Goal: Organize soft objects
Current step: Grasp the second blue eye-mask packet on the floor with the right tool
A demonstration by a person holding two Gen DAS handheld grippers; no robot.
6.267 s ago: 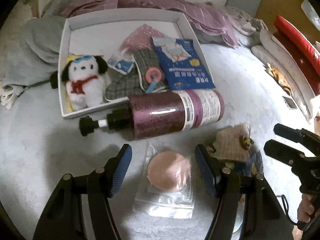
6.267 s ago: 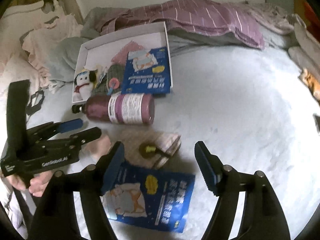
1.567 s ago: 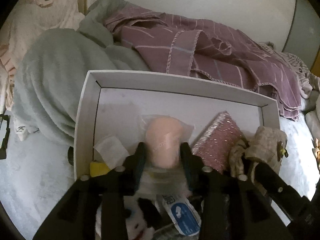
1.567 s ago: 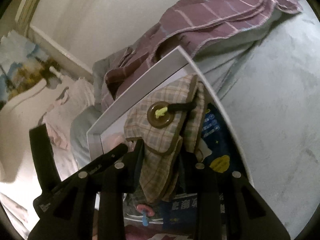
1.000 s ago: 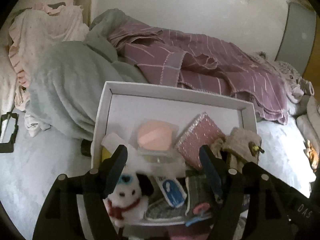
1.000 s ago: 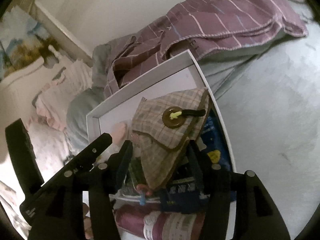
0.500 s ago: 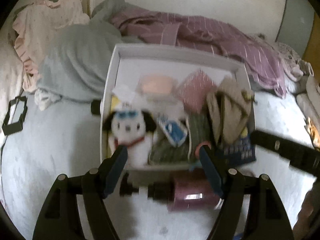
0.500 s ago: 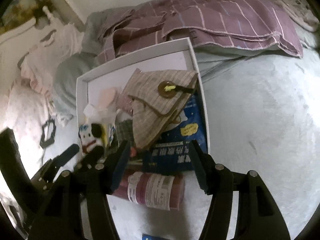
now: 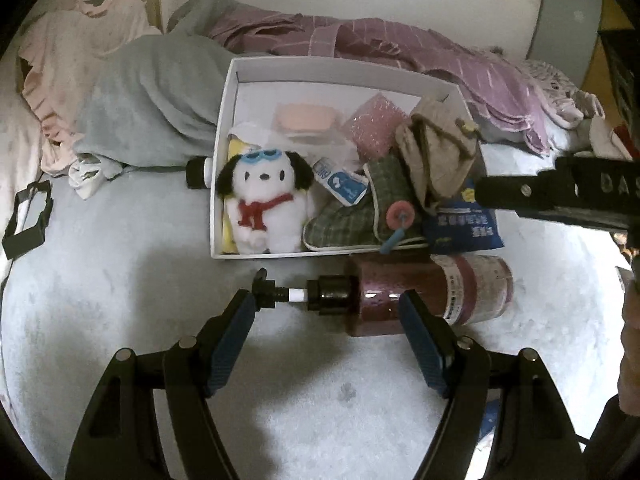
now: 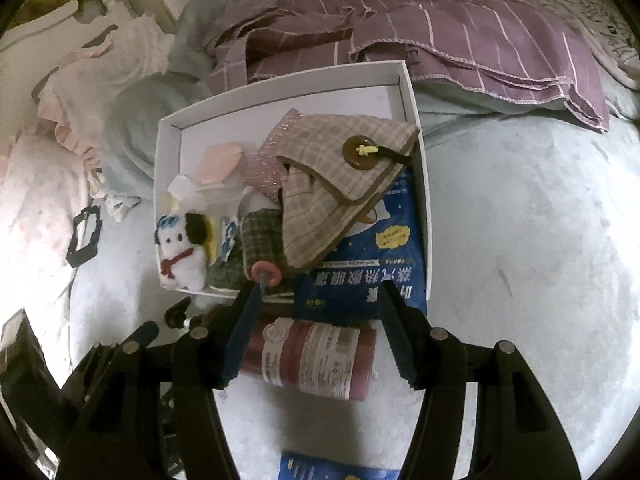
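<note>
The white box point(image 9: 224, 152) on the bed holds a plush dog point(image 9: 264, 196), a pink puff in a clear bag point(image 9: 306, 118), a glittery pink pouch point(image 9: 370, 120), a green plaid pouch point(image 9: 352, 212) and a blue packet point(image 10: 360, 272). A beige plaid pouch point(image 10: 328, 184) with a brown button lies on top of the blue packet, free of any grip. My left gripper point(image 9: 326, 304) is open and empty above the neck of a lying pump bottle point(image 9: 420, 296). My right gripper point(image 10: 318, 292) is open and empty, just short of the box's near edge.
A second blue packet point(image 10: 340, 468) lies on the bed below the right gripper. A grey blanket point(image 9: 152, 92) and a purple striped cloth point(image 10: 460, 28) are piled behind the box. A black frame-like object point(image 9: 26, 212) sits at the left. The right gripper's finger point(image 9: 532, 196) reaches in beside the box.
The left gripper let go of the pink puff in the box, the right let go of the beige pouch there. Both pulled back toward the near side, past the bottle.
</note>
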